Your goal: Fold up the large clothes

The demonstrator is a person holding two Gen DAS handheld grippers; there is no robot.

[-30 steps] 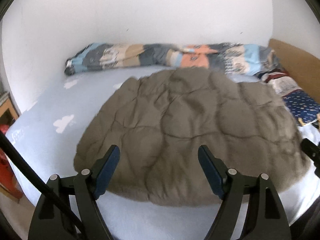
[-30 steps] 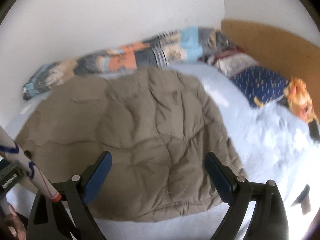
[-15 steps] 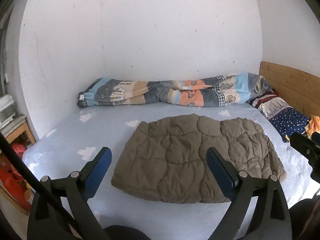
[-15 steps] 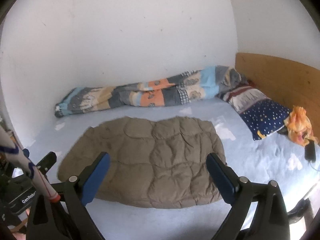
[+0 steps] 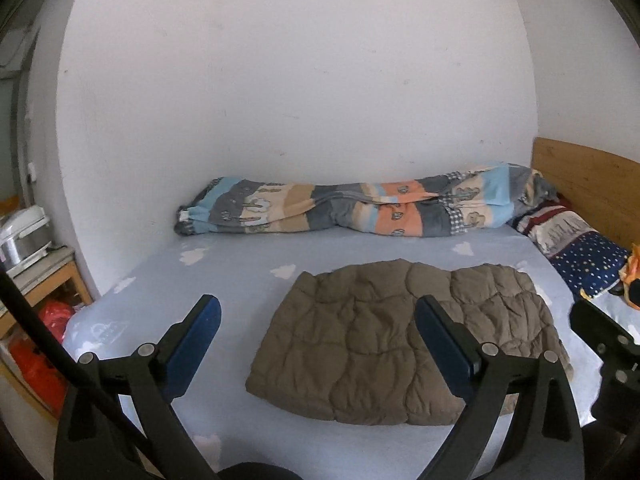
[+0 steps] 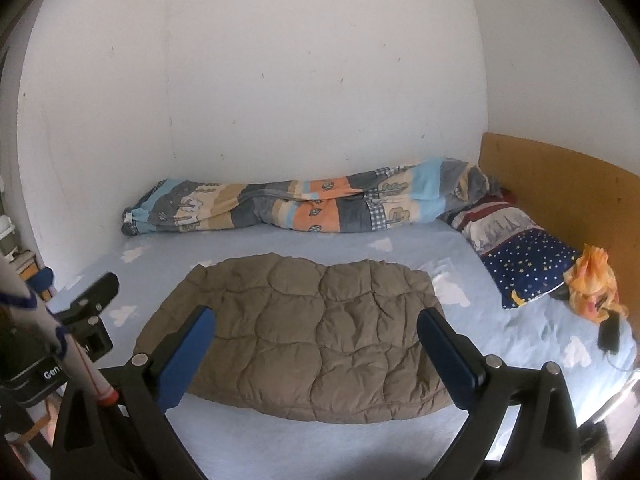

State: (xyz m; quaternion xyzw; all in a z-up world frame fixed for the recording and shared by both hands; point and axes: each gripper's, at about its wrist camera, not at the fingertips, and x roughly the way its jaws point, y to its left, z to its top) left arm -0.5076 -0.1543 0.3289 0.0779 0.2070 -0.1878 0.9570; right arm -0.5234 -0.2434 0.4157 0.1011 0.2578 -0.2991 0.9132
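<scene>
A scuffed white plaster wall (image 5: 300,80) backs a bed covered by a pale blue cloud-print sheet (image 5: 224,276). A light wooden headboard (image 6: 560,184) stands at the right; a small wooden side table (image 5: 60,276) sits left.

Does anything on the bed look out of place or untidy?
Nothing odd. The brown quilted coat lies folded flat on the sheet. A striped blanket is bunched against the wall, and an orange cloth lies crumpled beside the pillow.
</scene>
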